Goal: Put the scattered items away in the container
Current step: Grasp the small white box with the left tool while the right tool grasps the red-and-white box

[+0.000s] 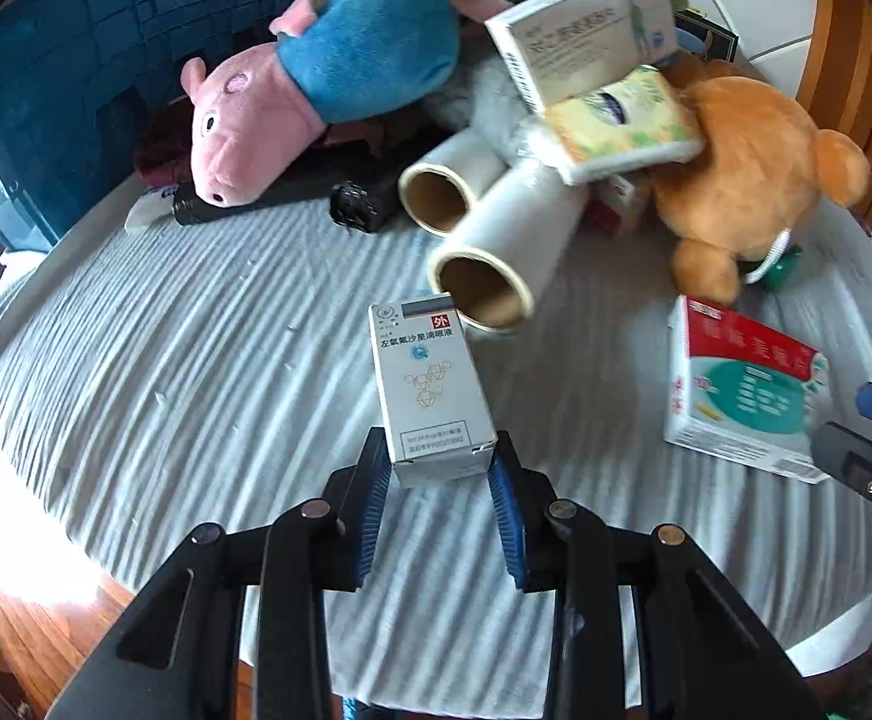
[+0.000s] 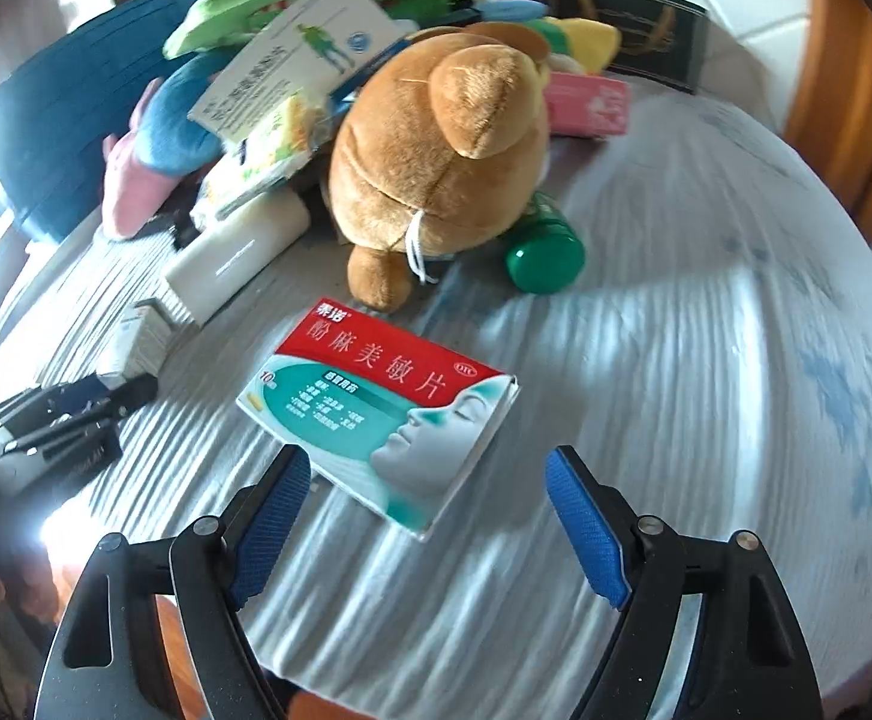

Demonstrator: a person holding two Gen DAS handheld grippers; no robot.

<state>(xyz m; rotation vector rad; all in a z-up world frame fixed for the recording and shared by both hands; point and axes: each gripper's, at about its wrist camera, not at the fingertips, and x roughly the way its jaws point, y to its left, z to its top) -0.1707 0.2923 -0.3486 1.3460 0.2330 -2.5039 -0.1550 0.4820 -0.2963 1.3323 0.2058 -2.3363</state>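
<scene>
A small grey medicine box [image 1: 430, 384] lies on the striped cloth [image 1: 196, 360], its near end between my left gripper's [image 1: 442, 450] blue pads, which press its two sides. The same box [image 2: 136, 336] and left gripper [image 2: 76, 414] show at the left of the right wrist view. My right gripper [image 2: 430, 468] stands wide open over the near corner of a flat red-and-teal medicine box [image 2: 388, 420]; its pads do not touch the box. That box [image 1: 742, 384] also lies at the right of the left wrist view. The dark blue container [image 1: 76, 90] stands at the back left.
A pile sits at the back of the table: a pink-and-blue pig plush [image 1: 256, 120], a brown bear [image 1: 754, 180], two film rolls [image 1: 496, 264], a white carton [image 1: 586, 42], a tissue pack [image 1: 622, 126], a green bottle [image 2: 544, 252]. The table edge curves near both grippers.
</scene>
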